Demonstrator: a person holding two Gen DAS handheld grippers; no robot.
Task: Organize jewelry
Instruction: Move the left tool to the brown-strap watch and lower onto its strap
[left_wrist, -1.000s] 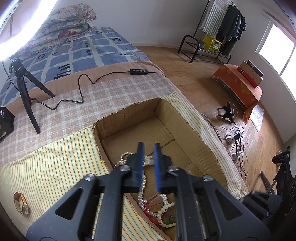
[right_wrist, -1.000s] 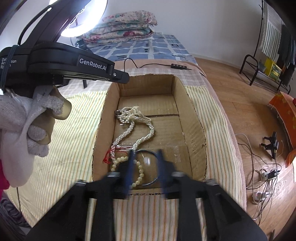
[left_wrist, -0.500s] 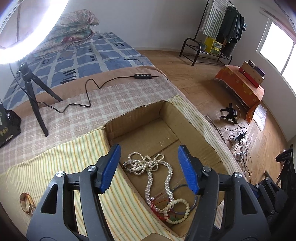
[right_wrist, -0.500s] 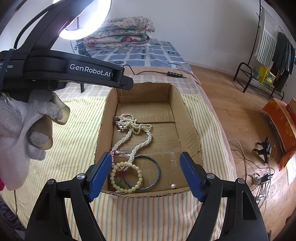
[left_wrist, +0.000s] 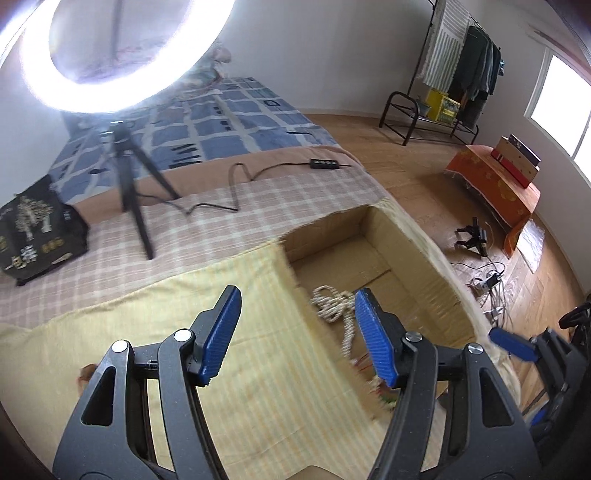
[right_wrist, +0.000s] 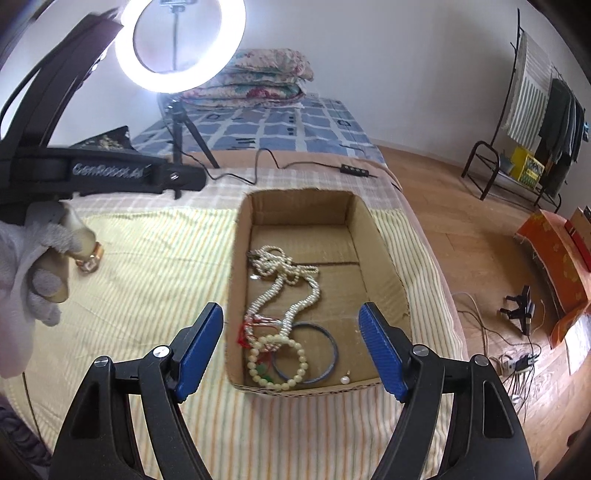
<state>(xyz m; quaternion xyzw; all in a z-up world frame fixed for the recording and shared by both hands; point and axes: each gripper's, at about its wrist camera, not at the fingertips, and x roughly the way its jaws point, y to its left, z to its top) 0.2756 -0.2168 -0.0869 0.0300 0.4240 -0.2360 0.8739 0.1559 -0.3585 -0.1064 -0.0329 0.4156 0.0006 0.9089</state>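
An open cardboard box (right_wrist: 384, 254) lies on the striped cloth on the bed. It holds a pearl necklace (right_wrist: 284, 280), a cream bead bracelet (right_wrist: 277, 362), a dark bangle (right_wrist: 325, 354) and a small pearl (right_wrist: 345, 379). A gold watch (right_wrist: 90, 260) lies on the cloth left of the box, partly behind the gloved hand. My right gripper (right_wrist: 291, 345) is open and empty above the box's near end. My left gripper (left_wrist: 295, 332) is open and empty above the box's left edge; the box (left_wrist: 417, 266) and necklace (left_wrist: 332, 304) show blurred there.
A ring light on a tripod (right_wrist: 177, 122) stands on the bed behind the box, with a cable and controller (right_wrist: 354, 170). A black bag (left_wrist: 33, 229) lies at the left. Folded quilts (right_wrist: 266, 77) sit at the headboard. The floor at the right holds cables and an orange-covered stand (left_wrist: 498, 192).
Both grippers opened from shut a second ago and have risen and pulled back from the box. The left gripper has swung left toward the striped cloth.
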